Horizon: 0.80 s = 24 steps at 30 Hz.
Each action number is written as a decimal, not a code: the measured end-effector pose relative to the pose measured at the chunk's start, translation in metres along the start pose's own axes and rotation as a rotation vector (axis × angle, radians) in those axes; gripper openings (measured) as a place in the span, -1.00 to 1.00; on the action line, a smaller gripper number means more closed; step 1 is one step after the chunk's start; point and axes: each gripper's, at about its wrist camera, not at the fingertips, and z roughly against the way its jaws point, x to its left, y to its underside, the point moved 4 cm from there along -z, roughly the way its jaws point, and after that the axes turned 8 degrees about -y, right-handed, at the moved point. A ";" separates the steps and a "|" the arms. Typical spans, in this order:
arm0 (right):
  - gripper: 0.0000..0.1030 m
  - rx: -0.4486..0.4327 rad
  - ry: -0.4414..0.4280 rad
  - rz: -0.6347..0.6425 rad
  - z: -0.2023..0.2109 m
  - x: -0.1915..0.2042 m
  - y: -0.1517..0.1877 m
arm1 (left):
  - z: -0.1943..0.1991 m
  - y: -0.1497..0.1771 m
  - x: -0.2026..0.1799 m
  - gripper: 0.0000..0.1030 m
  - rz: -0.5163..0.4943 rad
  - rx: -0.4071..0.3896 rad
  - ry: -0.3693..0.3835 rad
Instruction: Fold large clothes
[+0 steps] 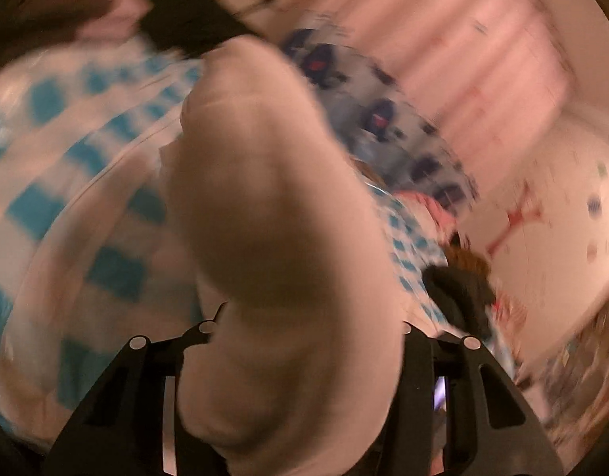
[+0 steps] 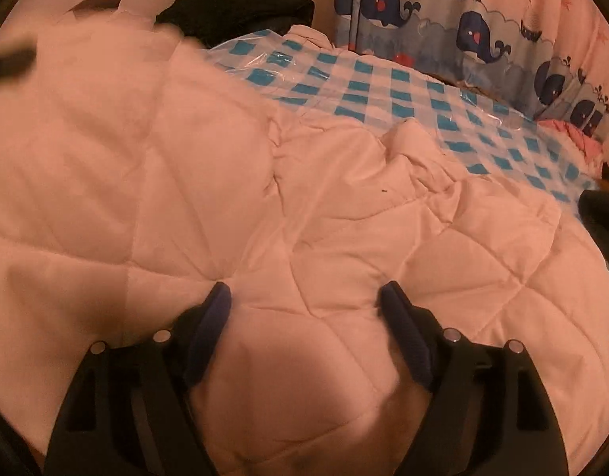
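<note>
White quilted fabric covers most of a bed: a padded quilt (image 2: 209,182), stitched in large diamonds, lies spread over a blue-and-white checked sheet (image 2: 383,91) under glossy clear plastic. In the right wrist view the quilt's far edge runs from upper left down toward the right, bunched into a small crumpled peak near the middle, and beyond it a wedge of checked sheet lies bare as far as a curtain (image 2: 483,35) printed with dark blue whales. A black garment (image 2: 241,4) sits heaped at the bed's far left corner, against the wall. The quilt's long axis appears to run left to right across this view, though its ends fall outside the picture.

The right gripper (image 2: 304,297) hovers low over the near part of the quilt, its blue-padded fingers (image 2: 209,329) spread wide with only flat fabric below them and nothing pinched.

The left wrist view is heavily smeared. There the left gripper (image 1: 304,325) is clamped on a thick fold of the quilt (image 1: 272,198), which rises from between the black fingers as a pale rounded hump reaching away toward the black garment (image 1: 185,12). On the left of that view the quilt's raised part looms above the rest
</note>
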 end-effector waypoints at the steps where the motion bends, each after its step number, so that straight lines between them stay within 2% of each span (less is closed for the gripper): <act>1: 0.49 -0.004 -0.018 -0.014 0.002 -0.003 0.000 | -0.001 -0.001 -0.013 -0.21 -0.036 0.000 0.004; 4: 0.48 0.032 -0.053 -0.024 0.009 -0.011 -0.005 | -0.006 -0.001 -0.051 -0.21 -0.126 0.004 0.009; 7: 0.50 0.091 -0.111 -0.048 0.036 -0.026 -0.006 | -0.008 0.000 -0.080 -0.22 -0.194 0.003 0.013; 8: 0.54 0.072 -0.139 -0.083 0.054 -0.039 -0.005 | -0.008 0.000 -0.090 -0.23 -0.215 0.003 0.016; 9: 0.70 0.050 -0.185 -0.134 0.068 -0.050 -0.004 | -0.009 0.002 -0.097 -0.24 -0.229 0.002 0.018; 10: 0.86 0.011 -0.312 -0.272 0.086 -0.075 -0.001 | -0.011 0.006 -0.107 -0.24 -0.253 0.006 0.018; 14: 0.86 -0.118 -0.807 -0.824 0.111 -0.173 0.023 | -0.023 0.026 -0.156 -0.27 -0.365 0.008 0.009; 15: 0.86 -0.147 -0.888 -0.912 0.111 -0.196 0.030 | -0.026 0.034 -0.170 -0.28 -0.402 0.009 0.009; 17: 0.86 -0.182 -0.973 -1.034 0.111 -0.235 0.044 | -0.035 0.057 -0.205 -0.30 -0.510 0.022 0.011; 19: 0.86 -0.223 -1.053 -1.095 0.112 -0.258 0.054 | -0.047 0.086 -0.238 -0.30 -0.627 0.047 0.018; 22: 0.86 -0.281 -1.095 -1.173 0.116 -0.298 0.072 | -0.073 0.136 -0.272 -0.31 -0.784 0.123 0.009; 24: 0.86 -0.300 -1.064 -1.199 0.121 -0.315 0.083 | -0.093 0.170 -0.287 -0.30 -0.896 0.151 -0.034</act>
